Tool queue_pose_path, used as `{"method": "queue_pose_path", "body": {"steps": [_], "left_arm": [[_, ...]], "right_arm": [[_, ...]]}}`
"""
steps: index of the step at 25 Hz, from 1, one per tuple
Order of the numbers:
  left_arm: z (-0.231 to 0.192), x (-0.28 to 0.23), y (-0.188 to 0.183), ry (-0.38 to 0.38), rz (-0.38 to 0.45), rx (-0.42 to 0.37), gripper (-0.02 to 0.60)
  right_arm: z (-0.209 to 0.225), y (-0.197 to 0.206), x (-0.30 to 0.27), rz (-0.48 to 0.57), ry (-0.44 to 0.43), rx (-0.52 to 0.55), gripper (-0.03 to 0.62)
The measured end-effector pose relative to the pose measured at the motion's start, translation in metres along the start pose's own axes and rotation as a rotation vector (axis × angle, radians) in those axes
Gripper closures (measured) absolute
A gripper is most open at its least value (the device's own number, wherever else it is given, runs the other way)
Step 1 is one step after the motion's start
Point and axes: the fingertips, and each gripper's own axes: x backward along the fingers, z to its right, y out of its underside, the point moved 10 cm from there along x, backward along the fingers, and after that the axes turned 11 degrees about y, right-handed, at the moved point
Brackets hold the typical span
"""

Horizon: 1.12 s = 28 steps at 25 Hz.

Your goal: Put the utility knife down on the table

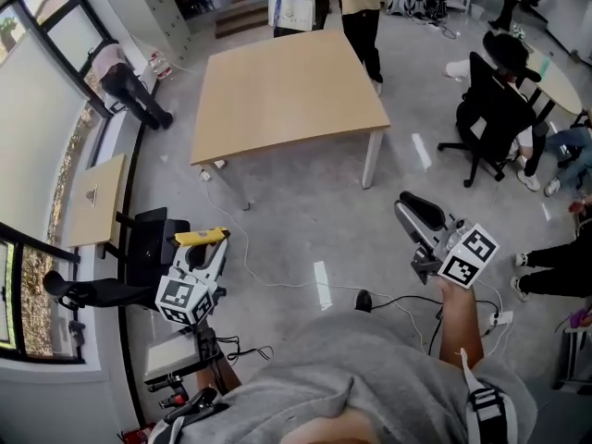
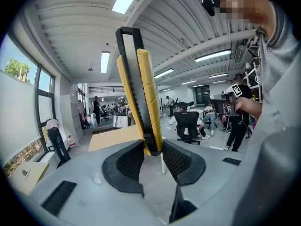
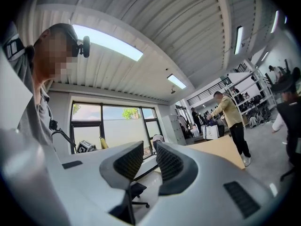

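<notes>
A yellow and black utility knife (image 2: 139,91) stands upright between the jaws of my left gripper (image 2: 153,157), which is shut on its lower end. In the head view the knife (image 1: 202,237) shows as a yellow strip at the tip of the left gripper (image 1: 205,248), held over the grey floor. The light wooden table (image 1: 287,91) stands farther ahead, apart from both grippers. My right gripper (image 1: 413,213) is raised at the right, jaws close together with nothing between them (image 3: 149,161). The table (image 3: 225,147) lies beyond it.
A person stands at the table's far edge (image 1: 361,7) with a white bag (image 1: 293,9). Black office chairs (image 1: 490,109) and seated people are at the right. A small side table (image 1: 97,202) and a chair (image 1: 139,248) stand by the window at the left. Cables (image 1: 407,303) cross the floor.
</notes>
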Motion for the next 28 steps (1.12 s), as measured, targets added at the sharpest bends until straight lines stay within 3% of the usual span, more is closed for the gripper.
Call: {"method": "queue_pose_path", "body": {"steps": [14,20,24,28], "left_arm": [[0.012,-0.095,-0.042,-0.084,-0.038,0.001,0.459],[0.005,-0.108,-0.047,-0.095,-0.033,0.002,0.459],[-0.026,-0.113,-0.032,-0.077,-0.034,0.003,0.459],[-0.060,-0.119,-0.030,-0.049,-0.011,0.012,0.459]], "right_arm": [[0.122,-0.023,-0.034,0.010,-0.092,-0.037,0.515],[0.137,-0.018,-0.053,-0.004,-0.119,-0.058,0.515],[0.134,-0.005,-0.080,-0.011,-0.106,-0.058,0.515],[0.124,-0.023,-0.103,-0.010,-0.077,-0.016,0.514]]}}
